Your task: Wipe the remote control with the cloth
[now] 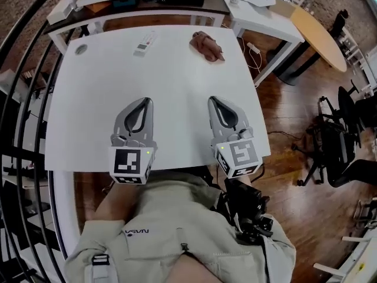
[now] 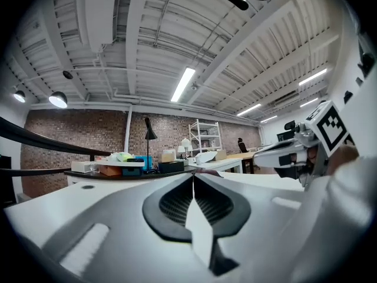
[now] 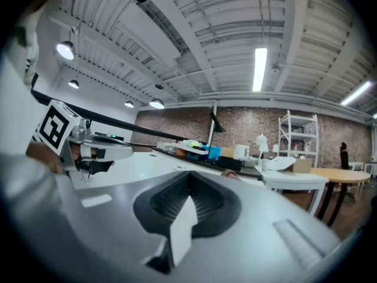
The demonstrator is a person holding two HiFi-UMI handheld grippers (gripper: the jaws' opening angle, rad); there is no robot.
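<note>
Wiping target: remote control [image 1: 144,42], pale, lying flat near the far edge of the white bench [image 1: 171,87].
Cloth [image 1: 207,45]: crumpled brownish heap to the remote's right, apart from it, also near the far edge.
Left gripper [image 1: 145,101]: jaws pressed together with nothing between them, near the front edge and well apart from the remote.
Right gripper [image 1: 212,101]: likewise closed and empty, well short of the cloth.
Risk: closed jaws would likely shove the cloth instead of taking it. An unsteadied remote could slide off the far edge under wiping.
Surroundings: small grey disc [image 1: 80,49] at the far left corner; cluttered table [image 1: 118,3] behind.
In the way: nothing lies between the grippers and either thing.
</note>
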